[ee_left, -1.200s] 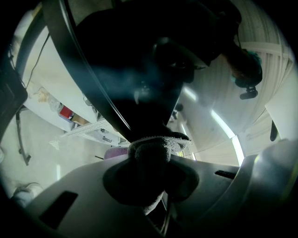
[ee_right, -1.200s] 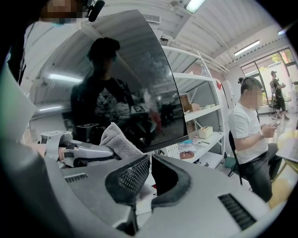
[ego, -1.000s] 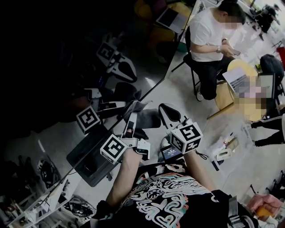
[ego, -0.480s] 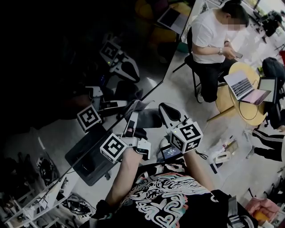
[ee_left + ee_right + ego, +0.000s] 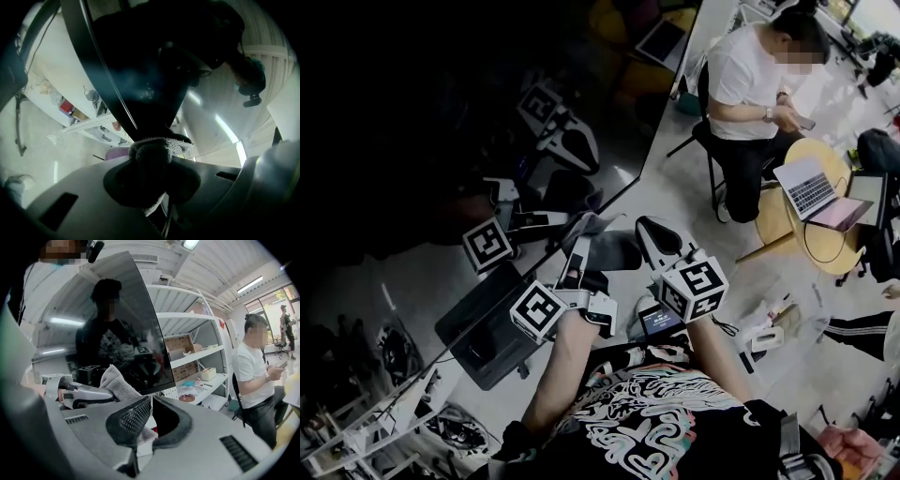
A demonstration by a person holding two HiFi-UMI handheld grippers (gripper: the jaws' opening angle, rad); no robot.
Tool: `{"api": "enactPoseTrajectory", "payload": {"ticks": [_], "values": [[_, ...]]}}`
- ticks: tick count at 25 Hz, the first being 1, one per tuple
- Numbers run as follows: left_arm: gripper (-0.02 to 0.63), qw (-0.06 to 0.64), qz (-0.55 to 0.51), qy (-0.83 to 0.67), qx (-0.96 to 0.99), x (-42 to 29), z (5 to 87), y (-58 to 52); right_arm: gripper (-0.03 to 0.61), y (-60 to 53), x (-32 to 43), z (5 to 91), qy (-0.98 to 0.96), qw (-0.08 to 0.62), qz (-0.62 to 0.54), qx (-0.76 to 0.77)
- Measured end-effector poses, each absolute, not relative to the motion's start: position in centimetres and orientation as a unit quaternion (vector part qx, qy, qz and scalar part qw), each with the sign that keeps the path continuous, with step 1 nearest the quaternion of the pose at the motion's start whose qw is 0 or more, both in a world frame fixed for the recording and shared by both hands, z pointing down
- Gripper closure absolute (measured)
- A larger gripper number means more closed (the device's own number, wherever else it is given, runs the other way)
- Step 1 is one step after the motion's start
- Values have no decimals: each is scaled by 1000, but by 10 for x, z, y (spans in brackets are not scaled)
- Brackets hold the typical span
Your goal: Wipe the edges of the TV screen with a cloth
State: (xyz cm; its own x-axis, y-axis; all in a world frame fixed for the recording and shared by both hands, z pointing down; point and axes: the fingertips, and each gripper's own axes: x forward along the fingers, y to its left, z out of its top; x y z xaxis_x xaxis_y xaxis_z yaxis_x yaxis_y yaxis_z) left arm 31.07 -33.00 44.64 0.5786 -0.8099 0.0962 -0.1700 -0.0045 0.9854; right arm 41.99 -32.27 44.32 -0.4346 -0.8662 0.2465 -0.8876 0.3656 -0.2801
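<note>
Head view, cloth (image 5: 602, 249) on slanting TV edge (image 5: 628, 180)

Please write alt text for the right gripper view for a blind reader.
The left gripper holds a grey cloth at the lower edge of a dark TV screen, seen past the right gripper, whose jaws are nearly together and empty. Behind stand white shelves; at the right a person in a white shirt sits.

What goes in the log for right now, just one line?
left gripper: shut on cloth | cloth: against TV screen edge | right gripper: shut, empty
</note>
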Motion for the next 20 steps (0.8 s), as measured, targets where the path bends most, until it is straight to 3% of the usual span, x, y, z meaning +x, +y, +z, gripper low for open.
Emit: {"api": "enactPoseTrajectory", "payload": {"ticks": [20], "values": [[538, 578, -259, -413, 654, 324, 449, -340, 543, -327, 453, 435, -835, 19, 183, 519]]}}
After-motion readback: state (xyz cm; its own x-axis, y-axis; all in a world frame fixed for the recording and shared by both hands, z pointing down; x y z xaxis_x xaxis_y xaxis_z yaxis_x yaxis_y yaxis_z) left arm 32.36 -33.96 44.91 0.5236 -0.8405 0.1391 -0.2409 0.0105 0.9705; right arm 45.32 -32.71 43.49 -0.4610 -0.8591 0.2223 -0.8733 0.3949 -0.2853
